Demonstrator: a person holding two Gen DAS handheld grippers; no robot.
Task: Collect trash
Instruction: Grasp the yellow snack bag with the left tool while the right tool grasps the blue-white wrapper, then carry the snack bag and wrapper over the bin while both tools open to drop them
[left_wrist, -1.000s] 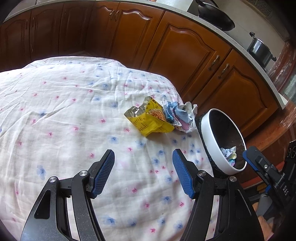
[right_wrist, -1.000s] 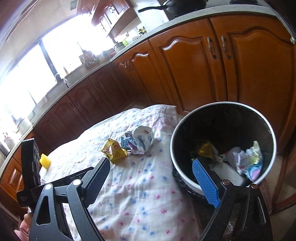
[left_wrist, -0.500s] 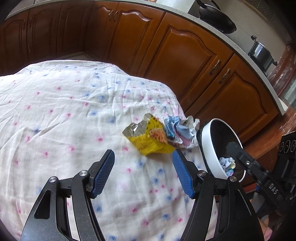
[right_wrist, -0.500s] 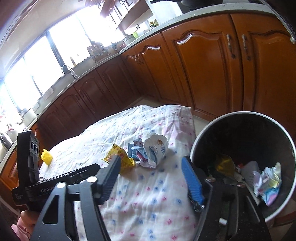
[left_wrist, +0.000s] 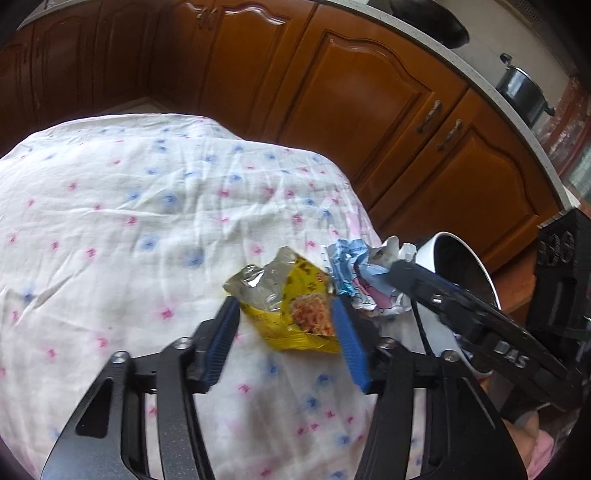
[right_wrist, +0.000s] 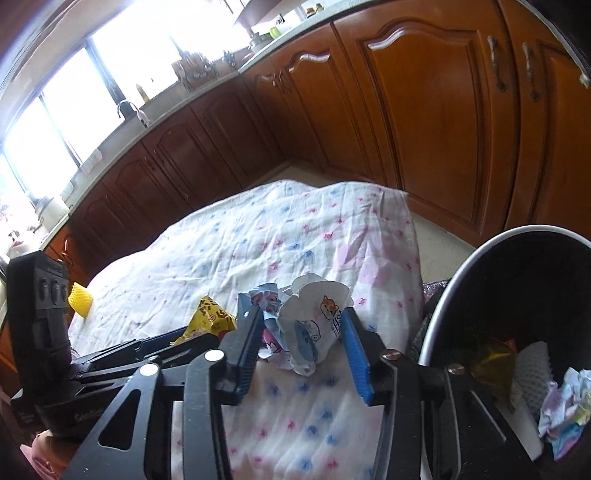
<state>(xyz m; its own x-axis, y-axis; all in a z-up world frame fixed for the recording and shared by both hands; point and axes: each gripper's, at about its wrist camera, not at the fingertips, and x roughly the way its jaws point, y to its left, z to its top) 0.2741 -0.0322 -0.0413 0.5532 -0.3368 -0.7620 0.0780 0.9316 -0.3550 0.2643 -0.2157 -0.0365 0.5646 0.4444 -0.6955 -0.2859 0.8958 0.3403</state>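
On the floral-clothed tabletop (left_wrist: 110, 221), the open left claw (left_wrist: 284, 325) straddles the yellow wrapper (left_wrist: 295, 314); the open right claw (right_wrist: 299, 332) brackets the crumpled white wrapper (right_wrist: 314, 321), each positioned for closing. Bin (right_wrist: 443, 306) stands just beside.

Crumpled wrappers (left_wrist: 291, 310) beside bin (right_wrist: 491, 258)

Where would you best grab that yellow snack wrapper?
Across its crumpled middle, coming in low from the near side, probably. The wrapper lies flat, torn mouth up and away, and the open left gripper already has one finger on each side of it.
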